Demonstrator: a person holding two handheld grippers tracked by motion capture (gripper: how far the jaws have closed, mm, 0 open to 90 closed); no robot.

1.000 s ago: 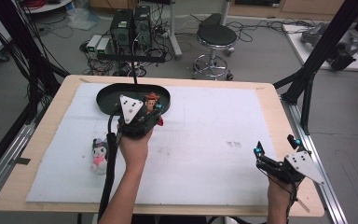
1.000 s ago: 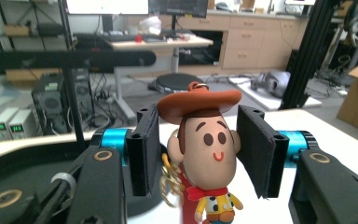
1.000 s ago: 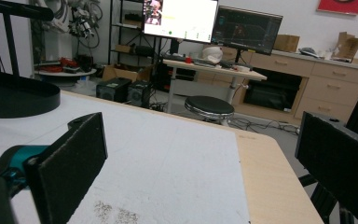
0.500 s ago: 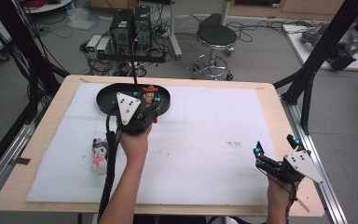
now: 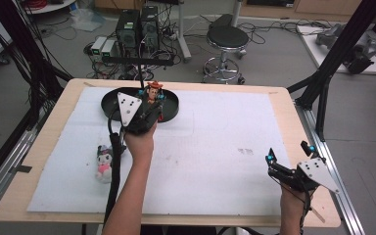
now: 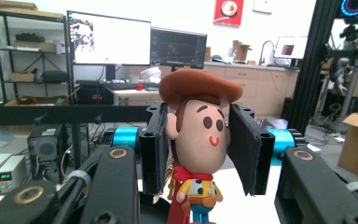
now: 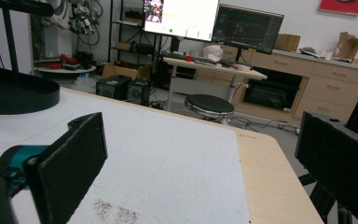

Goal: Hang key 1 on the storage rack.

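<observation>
A cowboy figurine [image 5: 152, 92] with a brown hat, red scarf and yellow shirt stands upright over the black round tray [image 5: 110, 104] at the table's far left. My left gripper [image 5: 152, 101] is shut on it. In the left gripper view the two black pads [image 6: 154, 149] press the sides of the figurine's [image 6: 198, 133] head. My right gripper [image 5: 288, 152] hovers near the front right corner of the table, open. Nothing sits between its wide-apart pads [image 7: 77, 158] in the right gripper view.
A white and pink plush toy [image 5: 104, 164] lies on the white mat [image 5: 215, 147] at the left, beside my left forearm. The tray's wall [image 7: 18, 95] is at far left in the right gripper view. A stool [image 5: 227, 39] and computer boxes [image 5: 137, 24] stand beyond the table.
My left gripper has carried the cowboy figurine a little farther away, toward the back of the tray. The right gripper has barely moved.
</observation>
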